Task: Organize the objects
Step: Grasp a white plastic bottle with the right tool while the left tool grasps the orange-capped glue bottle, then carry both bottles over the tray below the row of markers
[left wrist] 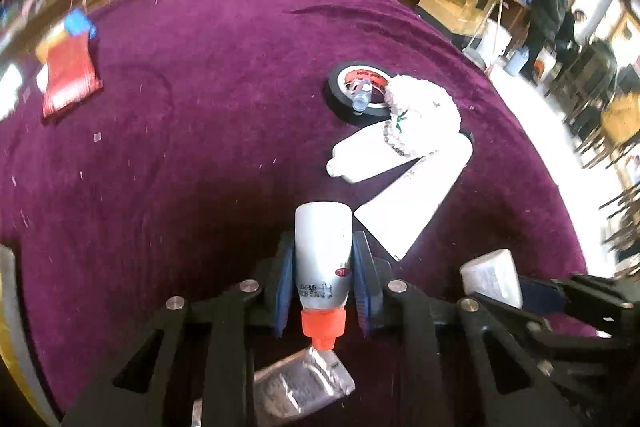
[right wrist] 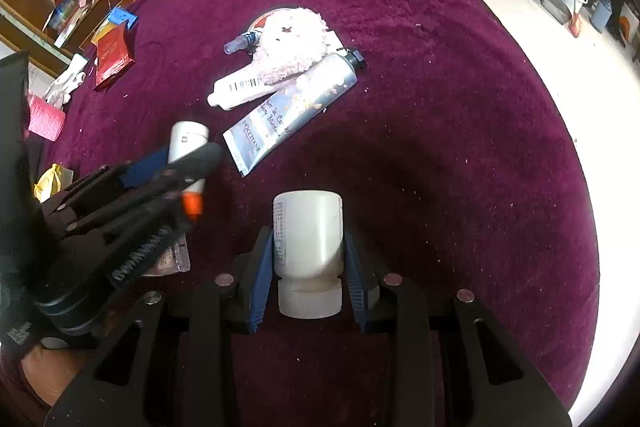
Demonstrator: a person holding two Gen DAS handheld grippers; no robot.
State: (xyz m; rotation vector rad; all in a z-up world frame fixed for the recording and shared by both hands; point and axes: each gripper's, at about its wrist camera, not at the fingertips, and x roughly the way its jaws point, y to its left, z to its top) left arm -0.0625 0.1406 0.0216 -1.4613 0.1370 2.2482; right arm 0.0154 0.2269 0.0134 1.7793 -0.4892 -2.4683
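A round table (right wrist: 440,107) draped in deep purple velvet fills both views; beyond it a pale floor, wooden shelving cluttered with goods, and gold-panelled furniture are seen, with standing people blurred at the far edge. Places are given from the printed cream tube (right wrist: 292,111), which lies flat near the table's middle. Against its far side a white bottle (right wrist: 240,89) lies, overlapped by a fluffy white cloth (right wrist: 294,45). Under that cloth a black tape roll (left wrist: 352,91) is partly hidden, with what may be a small clear vial (left wrist: 360,97) resting in its ring. Well to the tube's left a red packet (right wrist: 112,57) lies. Nearer than the tube, a white pill bottle (right wrist: 308,247) is clamped cap-toward-camera by the right gripper (right wrist: 308,267). Left of it, an orange-capped white bottle (left wrist: 323,259) is gripped by the left gripper (left wrist: 323,267).
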